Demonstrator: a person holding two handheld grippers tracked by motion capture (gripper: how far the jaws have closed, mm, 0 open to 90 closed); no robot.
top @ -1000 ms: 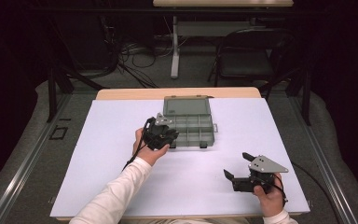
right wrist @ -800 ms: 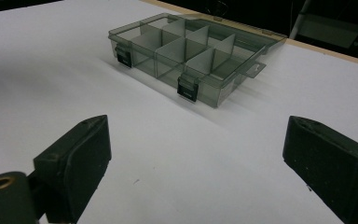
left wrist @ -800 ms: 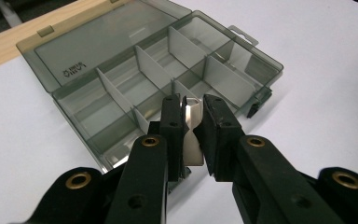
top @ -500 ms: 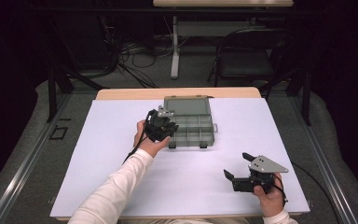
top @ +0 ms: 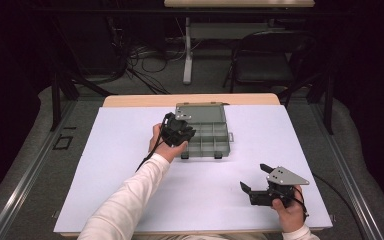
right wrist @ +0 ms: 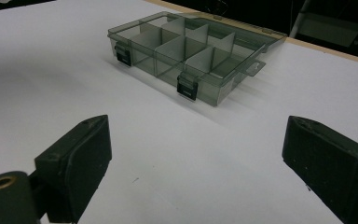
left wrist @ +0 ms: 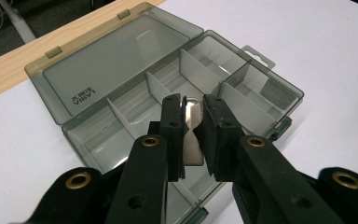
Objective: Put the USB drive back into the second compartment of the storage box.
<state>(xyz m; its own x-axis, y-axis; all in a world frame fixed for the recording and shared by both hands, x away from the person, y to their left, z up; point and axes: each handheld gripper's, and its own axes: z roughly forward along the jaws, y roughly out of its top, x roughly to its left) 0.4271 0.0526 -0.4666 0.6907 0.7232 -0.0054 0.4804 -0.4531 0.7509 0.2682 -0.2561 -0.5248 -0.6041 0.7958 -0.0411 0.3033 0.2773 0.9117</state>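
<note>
Left hand-held gripper closed on a small silvery metal piece, held above the open grey compartment box (lid laid flat behind it). Box placed near the far middle of the white desk. Right hand-held gripper kept wide open, holding nothing, low over the desk, well apart from the box.
</note>
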